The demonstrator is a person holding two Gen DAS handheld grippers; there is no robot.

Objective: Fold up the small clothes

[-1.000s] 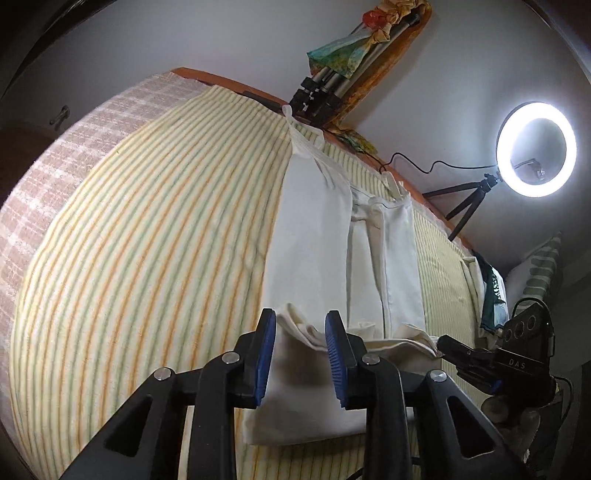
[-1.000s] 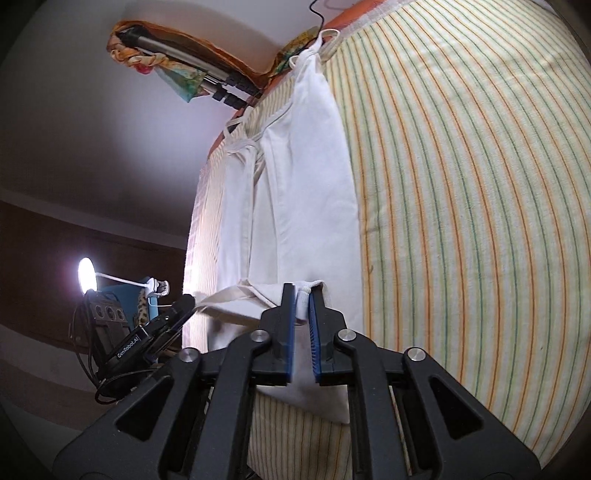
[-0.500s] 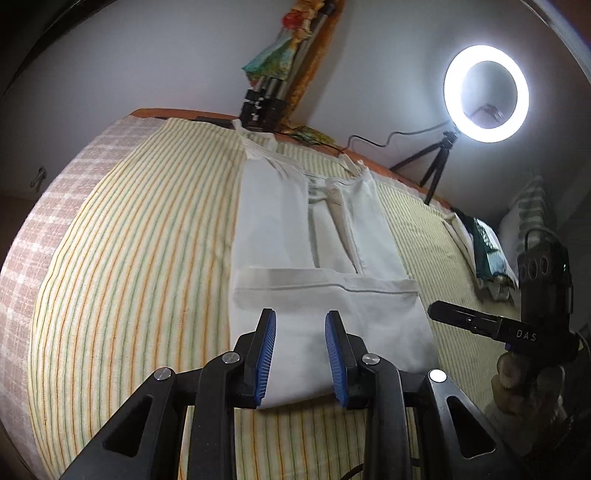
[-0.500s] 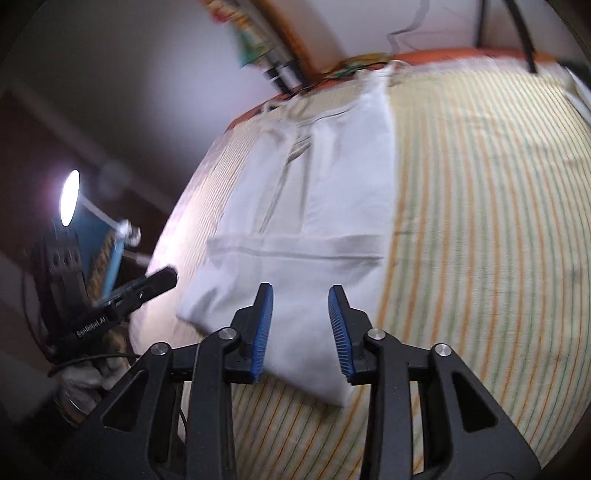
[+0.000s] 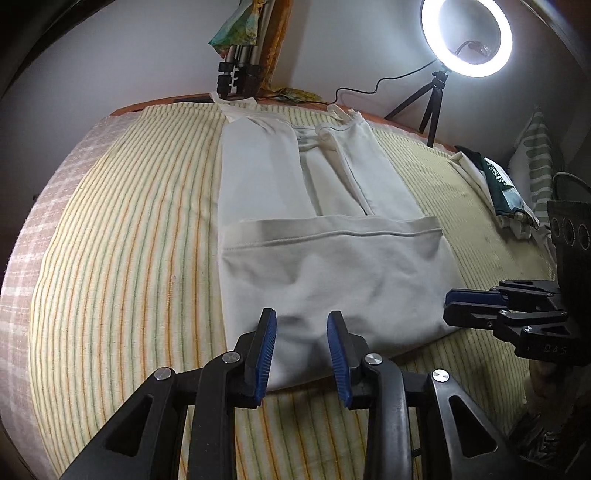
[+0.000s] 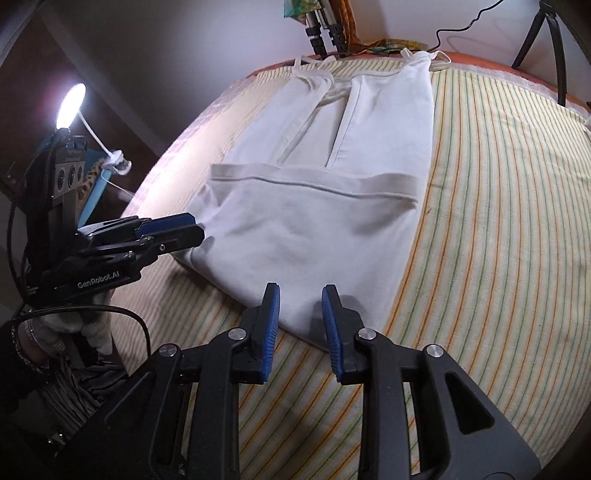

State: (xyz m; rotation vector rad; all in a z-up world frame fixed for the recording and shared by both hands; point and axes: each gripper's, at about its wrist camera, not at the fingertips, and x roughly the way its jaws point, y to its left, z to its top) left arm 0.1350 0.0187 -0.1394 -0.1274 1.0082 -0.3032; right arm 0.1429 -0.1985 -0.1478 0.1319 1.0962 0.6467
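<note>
Two grippers, both over the near edge of one garment. Striped bedsheet (image 5: 122,236) covers the whole work surface, yellow with orange and green lines. White strappy top (image 5: 332,266) lies flat along its middle, straps toward the far edge, side panels folded inward, hem end doubled up over the body so the stitched hem band (image 5: 332,234) runs crosswise about midway. Ring light (image 5: 467,35) on a tripod stands at the far corner; a pile of other clothes (image 5: 495,184) sits well apart on the right.

Left gripper (image 5: 301,350): jaws spread, nothing between them, hovering at the near folded edge. Right gripper (image 6: 299,321): jaws likewise spread and empty, at the same folded edge nearer the other corner.

Judgement: one lengthwise fold is done; a second fold, carrying the near edge toward the straps, likely comes next. To do it well:
- pinch both layers at each near corner, not only the top layer
- lift the two corners level, so the fold stays square
- lay the edge down short of the straps, then smooth the ripples showing in the doubled part.
</note>
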